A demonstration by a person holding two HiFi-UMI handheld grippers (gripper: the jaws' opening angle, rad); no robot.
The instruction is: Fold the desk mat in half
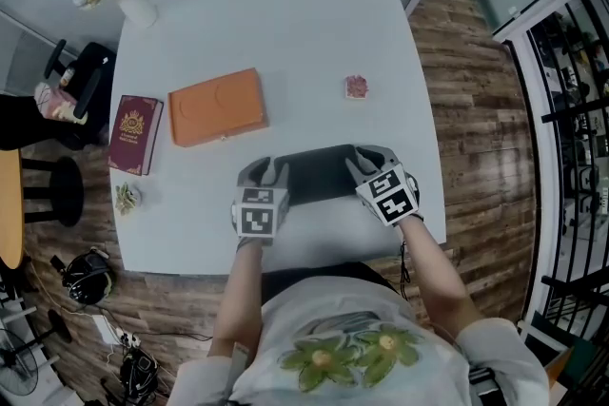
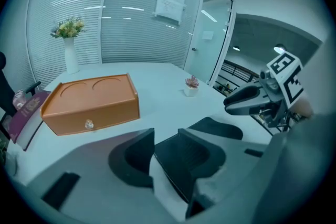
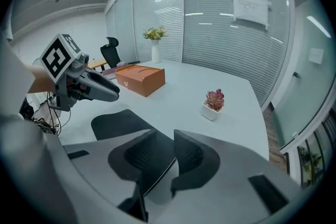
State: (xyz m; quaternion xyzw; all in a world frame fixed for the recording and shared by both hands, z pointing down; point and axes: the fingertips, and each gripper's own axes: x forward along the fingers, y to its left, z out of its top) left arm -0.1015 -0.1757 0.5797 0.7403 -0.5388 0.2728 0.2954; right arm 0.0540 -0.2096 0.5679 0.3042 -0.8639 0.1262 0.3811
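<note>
1. The left gripper has its jaws closed on the near left corner of the desk mat, pinching the thin dark sheet. The pinch needs to be firm while the corner is carried up and away from the body. The orange box sits near the mat's far left corner, so the folded corner should land short of it.
2. The mat lies along the near edge of the white table, between the two grippers. Its near edge is raised and its far edge is flat on the tabletop. The span between the held corners should be taut enough not to sag, or the crease will likely wander.
3. The right gripper is clamped on the near right corner in the same way. It should travel level with the left one, at the same pace, so the fold line runs straight across.
4. Further right, the small potted plant stands apart from the mat and is probably no obstacle. The near corners should be set onto the far corners before either gripper lets go.
</note>
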